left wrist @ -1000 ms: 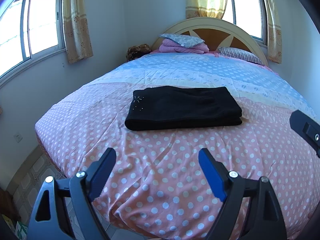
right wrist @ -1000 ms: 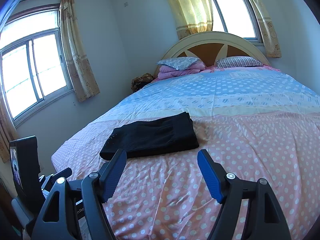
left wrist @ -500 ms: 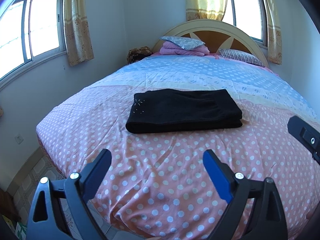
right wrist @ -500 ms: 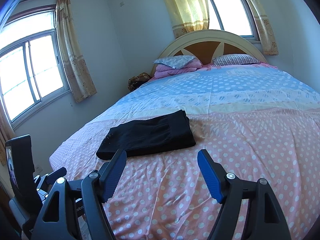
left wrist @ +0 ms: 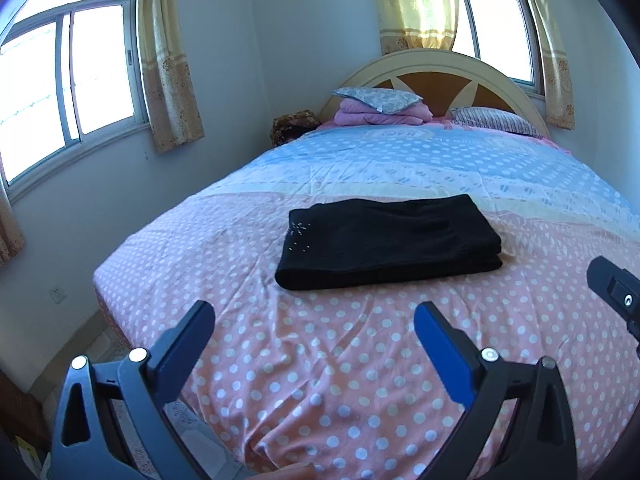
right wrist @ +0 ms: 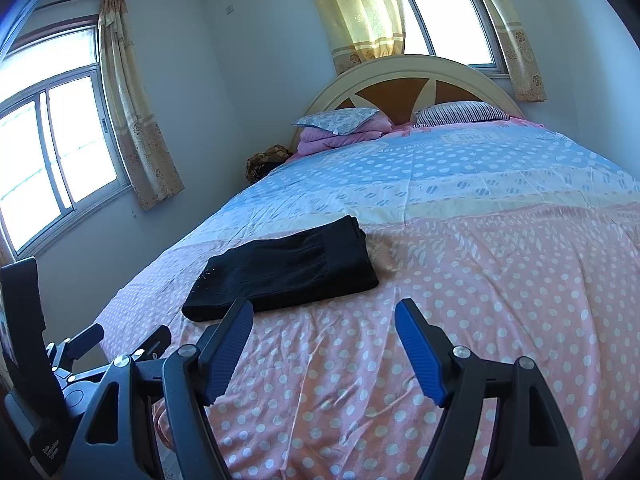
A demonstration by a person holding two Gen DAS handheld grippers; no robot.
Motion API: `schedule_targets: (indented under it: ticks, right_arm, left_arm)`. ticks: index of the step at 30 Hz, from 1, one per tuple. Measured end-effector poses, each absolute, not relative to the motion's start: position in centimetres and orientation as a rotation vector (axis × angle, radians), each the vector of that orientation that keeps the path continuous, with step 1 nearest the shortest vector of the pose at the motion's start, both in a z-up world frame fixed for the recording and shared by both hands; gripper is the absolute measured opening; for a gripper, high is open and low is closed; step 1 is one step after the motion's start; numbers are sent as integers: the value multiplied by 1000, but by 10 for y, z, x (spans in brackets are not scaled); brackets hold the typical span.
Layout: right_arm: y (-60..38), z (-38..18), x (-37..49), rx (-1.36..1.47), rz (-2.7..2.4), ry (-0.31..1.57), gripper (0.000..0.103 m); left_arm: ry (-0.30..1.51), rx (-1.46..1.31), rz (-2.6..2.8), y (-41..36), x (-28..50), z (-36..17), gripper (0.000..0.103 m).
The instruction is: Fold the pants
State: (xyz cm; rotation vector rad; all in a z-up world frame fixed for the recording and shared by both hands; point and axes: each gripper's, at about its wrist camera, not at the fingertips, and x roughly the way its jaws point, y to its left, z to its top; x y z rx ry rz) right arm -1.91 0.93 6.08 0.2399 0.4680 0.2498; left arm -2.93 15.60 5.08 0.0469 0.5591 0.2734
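Black pants (left wrist: 390,240) lie folded into a flat rectangle on the pink polka-dot bedspread (left wrist: 320,360), small white studs showing near their left corner. My left gripper (left wrist: 314,322) hovers over the bed's near end, short of the pants, its jaws opening wide with nothing between them. In the right wrist view the same pants (right wrist: 286,270) lie ahead and to the left. My right gripper (right wrist: 324,320) stands open and empty just before the pants' near edge. The left gripper's body (right wrist: 80,364) shows at the lower left there.
The bed's near edge (left wrist: 224,432) drops to a tiled floor at lower left. Pillows and a folded pink blanket (left wrist: 380,106) lie by the headboard (left wrist: 436,68). Curtained windows are on the left and back walls. Part of the right gripper (left wrist: 618,296) shows at the right edge.
The left gripper's jaws have spread wider and its view has tipped up slightly, so the pants sit lower in frame. The right gripper has stayed nearly still, with its jaws as before.
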Motion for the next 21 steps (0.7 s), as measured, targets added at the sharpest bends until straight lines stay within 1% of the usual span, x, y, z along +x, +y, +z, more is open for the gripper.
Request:
schedule_targets:
  ticks: [9,16,21]
  right_arm:
    - [9,62,-20,230,237,464,75]
    - [10,61,-20,227,235,466,75]
    - [9,60,-20,234,236,471,75]
  left_arm:
    - [544,45,276,152,-29,51,103]
    - [590,-19,259,157,-26,48,103]
    - [590,7,263,153,-26,47,103]
